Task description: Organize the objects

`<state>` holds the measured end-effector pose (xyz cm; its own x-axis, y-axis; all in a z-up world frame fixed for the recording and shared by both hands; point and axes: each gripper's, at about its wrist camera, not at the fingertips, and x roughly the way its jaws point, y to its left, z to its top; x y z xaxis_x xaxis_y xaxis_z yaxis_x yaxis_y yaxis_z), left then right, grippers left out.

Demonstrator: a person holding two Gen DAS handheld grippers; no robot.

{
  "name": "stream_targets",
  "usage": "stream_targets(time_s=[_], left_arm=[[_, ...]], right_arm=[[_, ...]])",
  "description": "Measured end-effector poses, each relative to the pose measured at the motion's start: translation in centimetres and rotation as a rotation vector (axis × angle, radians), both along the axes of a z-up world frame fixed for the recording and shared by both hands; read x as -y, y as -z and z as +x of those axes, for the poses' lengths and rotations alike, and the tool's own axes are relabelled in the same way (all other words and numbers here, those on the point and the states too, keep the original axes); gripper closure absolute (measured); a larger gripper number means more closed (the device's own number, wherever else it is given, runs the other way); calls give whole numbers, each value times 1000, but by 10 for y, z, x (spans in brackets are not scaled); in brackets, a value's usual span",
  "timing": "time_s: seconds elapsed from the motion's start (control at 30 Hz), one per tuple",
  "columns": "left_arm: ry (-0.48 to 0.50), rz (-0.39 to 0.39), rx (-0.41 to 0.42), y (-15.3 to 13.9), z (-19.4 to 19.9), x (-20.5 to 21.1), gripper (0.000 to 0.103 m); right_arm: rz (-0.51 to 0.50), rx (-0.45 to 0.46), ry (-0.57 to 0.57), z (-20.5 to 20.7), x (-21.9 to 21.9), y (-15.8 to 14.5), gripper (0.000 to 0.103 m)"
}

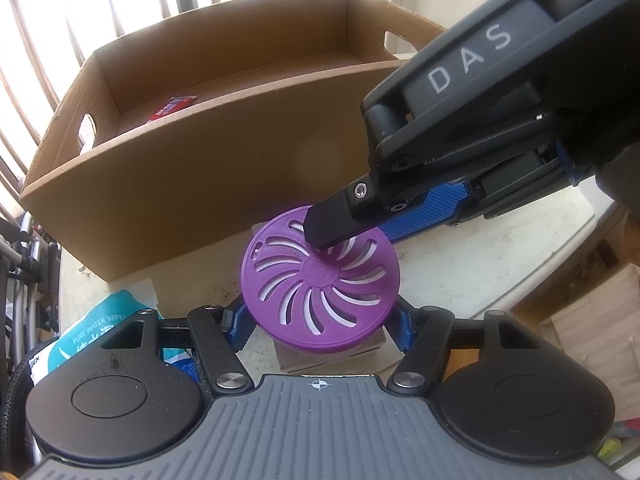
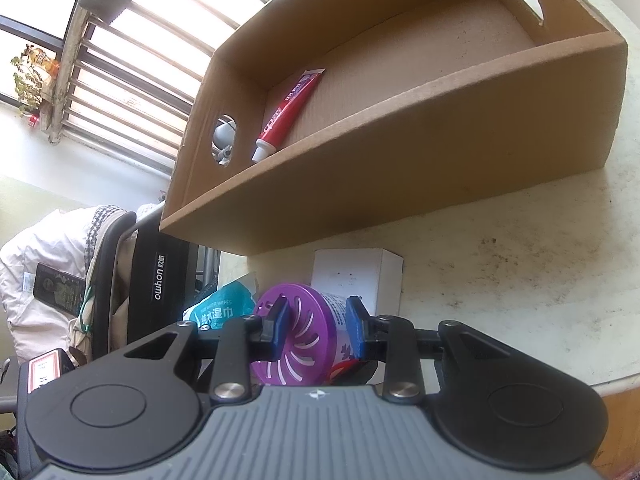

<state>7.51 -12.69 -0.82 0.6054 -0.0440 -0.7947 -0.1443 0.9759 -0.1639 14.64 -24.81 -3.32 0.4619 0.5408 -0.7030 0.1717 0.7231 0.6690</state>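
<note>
One item is already sorted: a red toothpaste tube (image 2: 289,114) lies in the cardboard box (image 2: 400,168). The purple-lidded air freshener (image 1: 320,276) sits on the table (image 2: 520,280) just before the box — the left gripper (image 1: 320,326) clasps its sides, the right gripper (image 2: 316,330) clamps its vented lid. Freshener, wet wipes pack (image 1: 100,320) and white carton (image 2: 356,276) are still outside — most is left

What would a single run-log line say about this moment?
left gripper: clamps air freshener body | right gripper: pinches its purple lid | cardboard box: holds toothpaste | wipes pack: untouched
</note>
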Motion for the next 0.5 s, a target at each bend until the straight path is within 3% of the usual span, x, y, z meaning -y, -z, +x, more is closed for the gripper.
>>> stream_targets(time_s=[0.2, 0.5], left_arm=[[-3, 4, 2, -1, -1, 3, 38], [-4, 0, -4, -5, -3, 5, 38]], right_arm=[[27, -14, -3, -1, 2, 3, 60], [-9, 3, -27, -6, -2, 1, 60]])
